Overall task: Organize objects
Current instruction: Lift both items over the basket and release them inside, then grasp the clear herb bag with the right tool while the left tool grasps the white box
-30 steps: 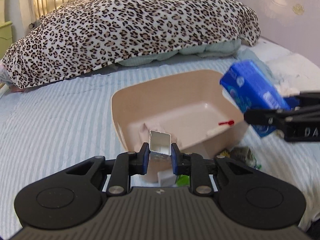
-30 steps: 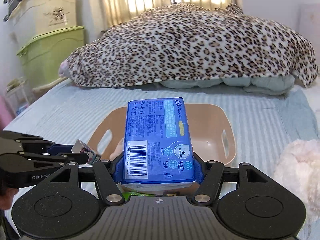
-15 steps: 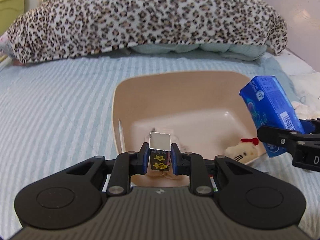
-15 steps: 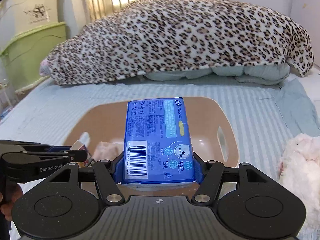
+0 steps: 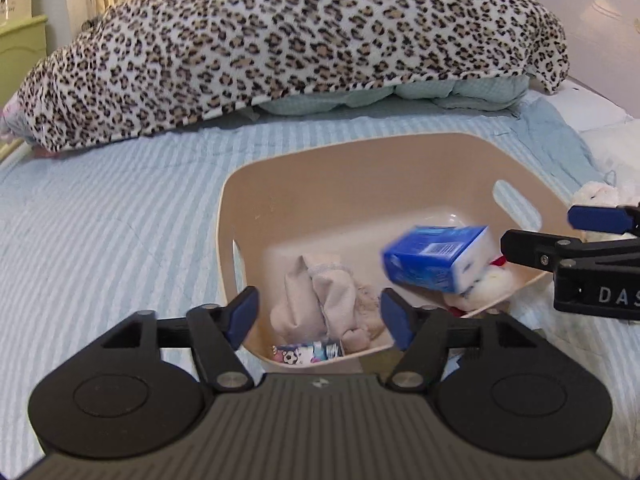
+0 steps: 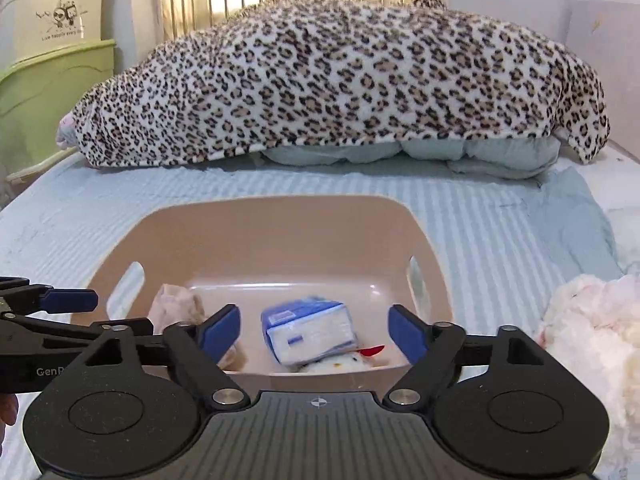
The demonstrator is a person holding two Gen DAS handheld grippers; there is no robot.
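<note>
On the left, the left gripper (image 5: pixel 320 320) hangs with its blue-padded jaws spread wide and nothing between them, poised over the near edge of the tan plastic basket with cut-out handles (image 5: pixel 352 172). The basket sits on the pale blue striped bed cover (image 5: pixel 100 232).

Inside the basket, at about 7 o'clock of its floor in the left wrist view, lies a crumpled beige cloth (image 5: pixel 328 300). Just below it, against the near wall, rests a small carton with cartoon print (image 5: pixel 306 353).

Further right, at about 4 o'clock, the blue plastic pack of tissues (image 5: pixel 438 258) lies tilted inside the basket, leaning on a small white plush toy with a red bow (image 5: pixel 490 286). The pack looks blurred in the left wrist view, so it may not have settled.

The right gripper (image 6: pixel 316 330) is likewise wide open and holds nothing; the tissue pack (image 6: pixel 310 330) shows between its jaws but lies below them in the basket (image 6: pixel 280 216), apart from both pads. The plush toy (image 6: pixel 336 366) lies at the basket's near wall.

At 3 o'clock of the basket, on the bed, lies a fluffy cream-pink plush item (image 6: pixel 592 328). Beyond the basket at 12 o'clock, a leopard-print blanket (image 6: pixel 340 80) covers heaped bedding.
</note>
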